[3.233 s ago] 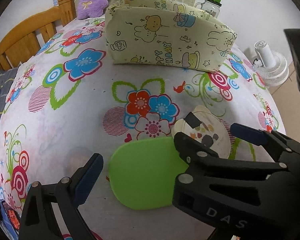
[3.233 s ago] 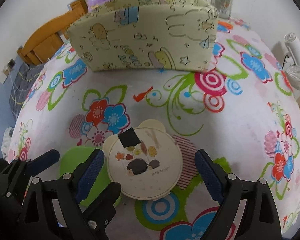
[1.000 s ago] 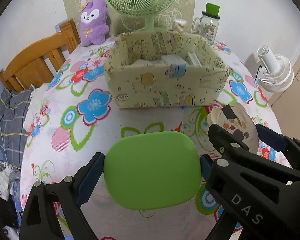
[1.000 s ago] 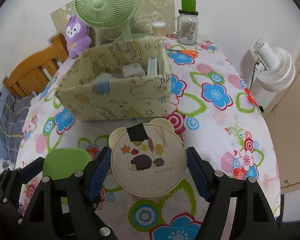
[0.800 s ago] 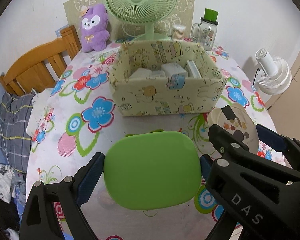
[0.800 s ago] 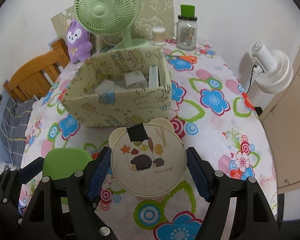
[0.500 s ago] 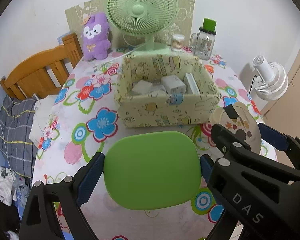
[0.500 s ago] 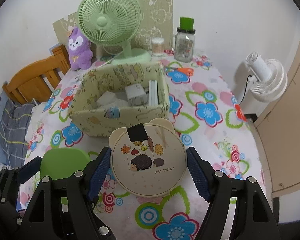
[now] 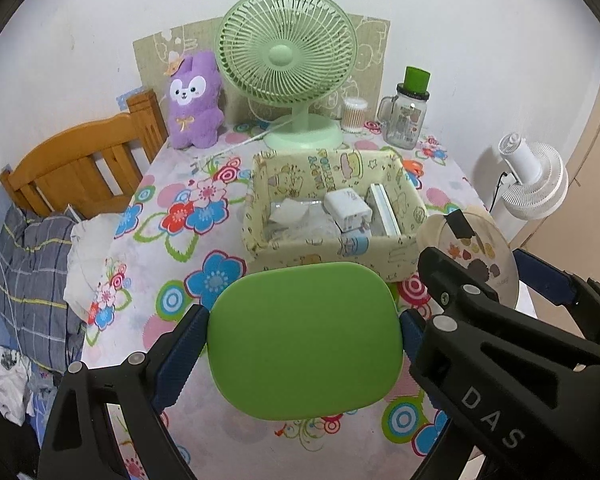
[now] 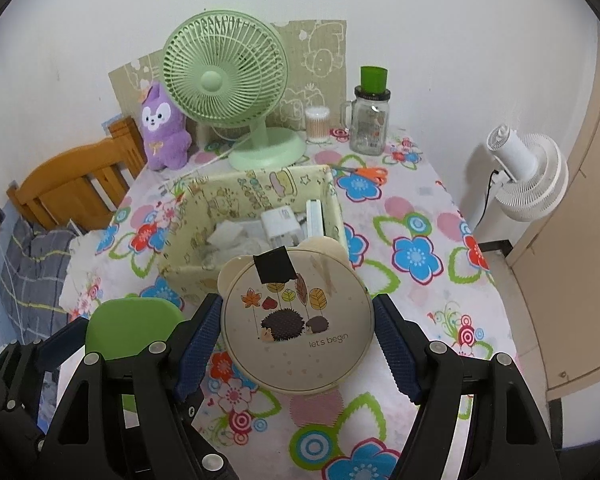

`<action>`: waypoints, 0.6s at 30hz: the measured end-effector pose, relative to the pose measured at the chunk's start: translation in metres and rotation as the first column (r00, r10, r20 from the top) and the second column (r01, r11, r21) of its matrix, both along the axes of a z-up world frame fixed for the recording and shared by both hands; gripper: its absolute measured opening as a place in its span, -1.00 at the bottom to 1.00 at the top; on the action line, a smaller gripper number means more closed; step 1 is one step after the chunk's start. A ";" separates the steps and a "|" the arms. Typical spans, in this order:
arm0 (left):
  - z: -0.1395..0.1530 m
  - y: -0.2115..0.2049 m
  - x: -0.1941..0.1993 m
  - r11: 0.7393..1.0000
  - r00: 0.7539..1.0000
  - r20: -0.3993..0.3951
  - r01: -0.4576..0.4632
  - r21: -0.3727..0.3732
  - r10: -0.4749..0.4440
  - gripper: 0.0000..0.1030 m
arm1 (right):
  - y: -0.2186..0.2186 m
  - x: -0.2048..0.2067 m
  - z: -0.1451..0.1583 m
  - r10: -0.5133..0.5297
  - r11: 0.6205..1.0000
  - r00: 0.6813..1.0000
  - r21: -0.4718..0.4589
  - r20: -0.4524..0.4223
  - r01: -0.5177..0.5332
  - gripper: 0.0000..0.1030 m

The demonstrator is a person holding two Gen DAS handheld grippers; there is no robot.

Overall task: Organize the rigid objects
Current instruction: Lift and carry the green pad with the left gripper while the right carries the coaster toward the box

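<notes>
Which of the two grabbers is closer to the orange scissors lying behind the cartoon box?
Right. The right gripper, holding the hedgehog tin, sits on the same side of the fabric box as the orange scissors. The left gripper, holding the green case, is farther over, on the side away from them.

A plain white wall [image 10: 440,20] backs a table covered by a bright floral tablecloth [image 10: 420,248]. A wooden chair [image 9: 80,164] stands at the table's left edge, a white floor fan [image 10: 528,176] at its right, beside a beige door [image 10: 580,216].
</notes>
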State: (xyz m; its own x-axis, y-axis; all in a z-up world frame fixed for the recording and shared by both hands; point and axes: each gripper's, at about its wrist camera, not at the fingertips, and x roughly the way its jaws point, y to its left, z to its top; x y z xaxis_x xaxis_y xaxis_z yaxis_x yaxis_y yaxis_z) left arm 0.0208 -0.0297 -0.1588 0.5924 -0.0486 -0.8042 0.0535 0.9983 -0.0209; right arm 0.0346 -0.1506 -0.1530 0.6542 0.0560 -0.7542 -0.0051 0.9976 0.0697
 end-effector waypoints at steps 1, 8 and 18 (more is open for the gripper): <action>0.002 0.002 0.001 1.000 1.000 0.006 0.004 -0.001 -0.004 0.85 | 0.002 0.001 0.001 -0.001 1.000 1.000 -0.001 0.005 0.001 0.49; 0.006 0.005 0.011 0.999 0.999 0.019 0.044 -0.007 -0.044 0.85 | 0.006 0.006 0.006 -0.033 0.999 0.999 0.001 0.014 0.033 0.49; 0.008 0.007 0.028 0.996 0.996 0.032 0.087 -0.004 -0.087 0.85 | 0.009 0.020 0.007 -0.059 0.998 0.998 -0.005 0.008 0.059 0.49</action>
State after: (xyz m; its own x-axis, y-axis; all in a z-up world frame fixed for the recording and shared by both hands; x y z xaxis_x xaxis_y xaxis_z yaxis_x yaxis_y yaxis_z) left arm 0.0483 -0.0228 -0.1508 0.6111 -0.1051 -0.7845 0.1406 0.9898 -0.0231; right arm 0.0550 -0.1413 -0.1464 0.6621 0.0132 -0.7493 0.0533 0.9965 0.0646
